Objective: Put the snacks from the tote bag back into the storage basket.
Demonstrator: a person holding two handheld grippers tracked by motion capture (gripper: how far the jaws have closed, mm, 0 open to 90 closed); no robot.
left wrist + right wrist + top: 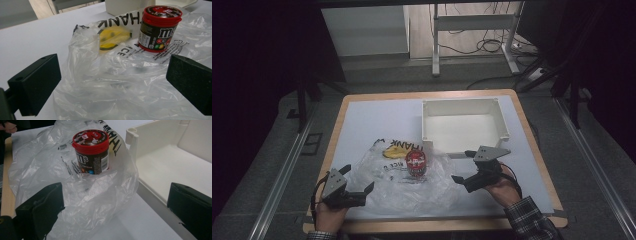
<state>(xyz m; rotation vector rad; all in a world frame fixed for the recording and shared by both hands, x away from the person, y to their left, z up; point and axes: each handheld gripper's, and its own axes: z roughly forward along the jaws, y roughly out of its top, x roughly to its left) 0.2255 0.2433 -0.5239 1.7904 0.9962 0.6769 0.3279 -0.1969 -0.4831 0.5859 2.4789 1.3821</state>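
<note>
Left gripper (pixel 357 187): black body, grey three-cornered plate on top, black cable trailing beside the hand. Right gripper (pixel 464 167): same black build, grey three-cornered plate with small dark holes, black cable looping at the wrist. Jaws are matte black rectangular blocks. Right sleeve (pixel 532 220): dark plaid with light lines.

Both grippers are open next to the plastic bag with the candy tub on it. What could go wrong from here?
1. The M&M's tub stands upright on the loose plastic bag; tugging the film could tip it.
2. The thin, crumpled film may slip from the left gripper or right gripper, or tear.
3. The white bin sits close; a toppled tub could roll against it.
</note>
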